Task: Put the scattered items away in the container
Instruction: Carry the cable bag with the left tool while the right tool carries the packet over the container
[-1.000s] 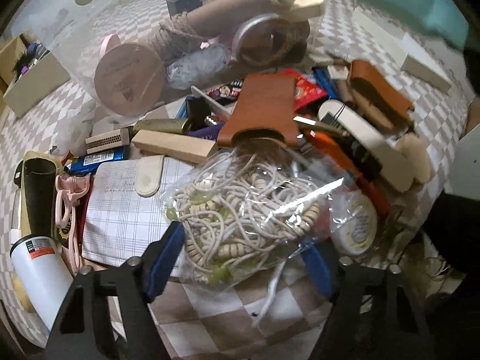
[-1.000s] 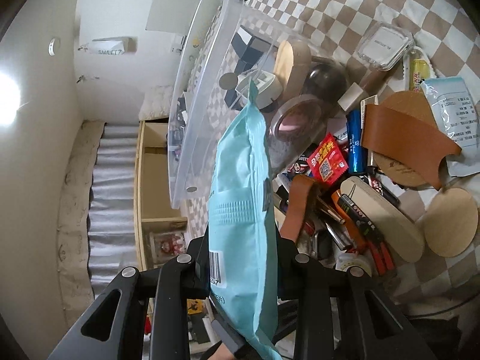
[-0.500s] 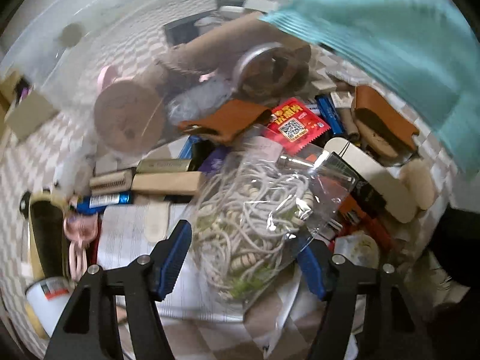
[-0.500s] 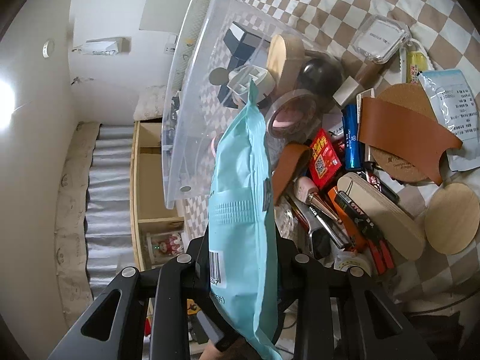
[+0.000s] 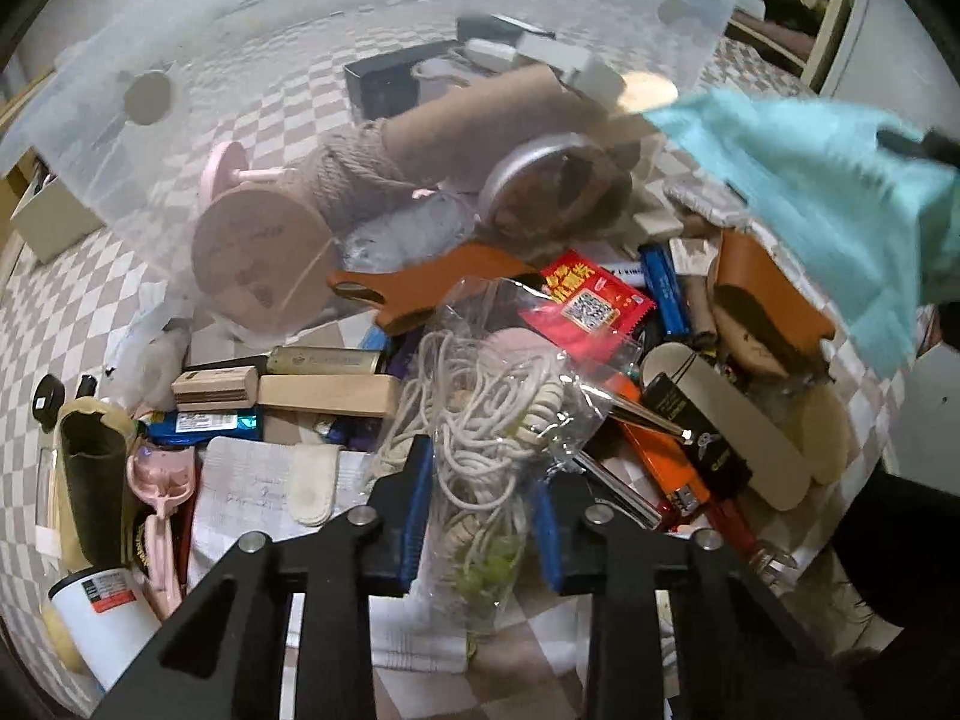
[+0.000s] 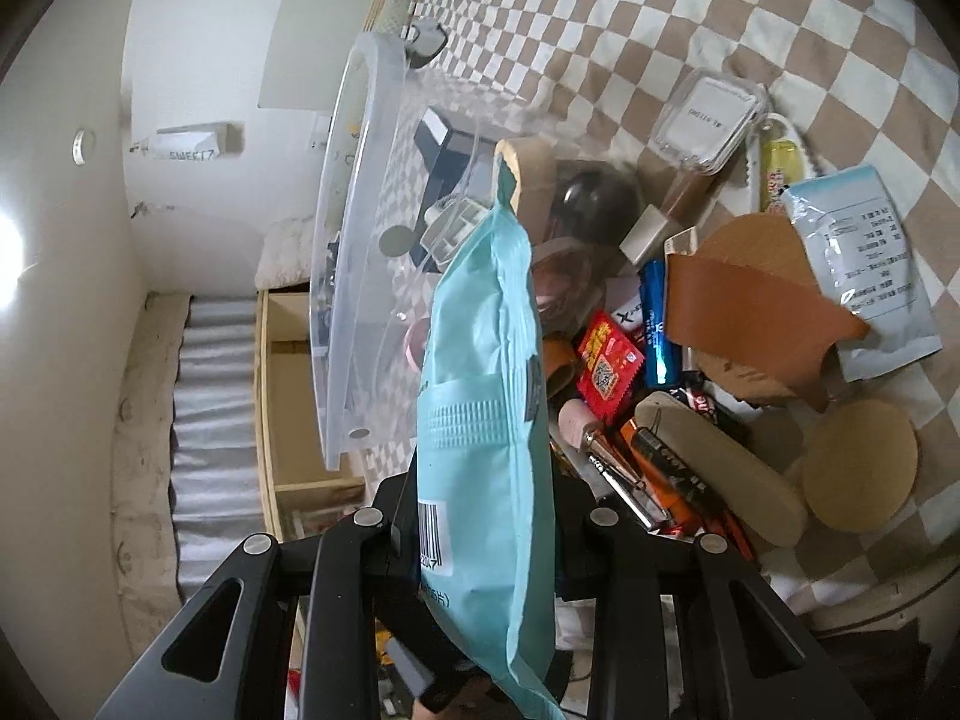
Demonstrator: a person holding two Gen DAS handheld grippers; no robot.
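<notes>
A clear plastic bag of white cord stands upright between the blue pads of my left gripper. The jaws are closing and the pads press its lower part. The clear plastic container lies beyond the pile, holding a twine roll, a tin and boxes. My right gripper is shut on a teal packet, held edge-up beside the container. In the left wrist view the same teal packet hangs at upper right, next to the container's corner.
A dense pile covers the checked cloth: a red sachet, a brown leather piece, a wooden block, a white bottle. A cork coaster and a pale blue pouch lie right. A wooden shelf stands past the container.
The left jaws have closed in on the cord bag, squeezing it narrow and lifting it upright. The teal packet has come into the left wrist view at upper right, near the container.
</notes>
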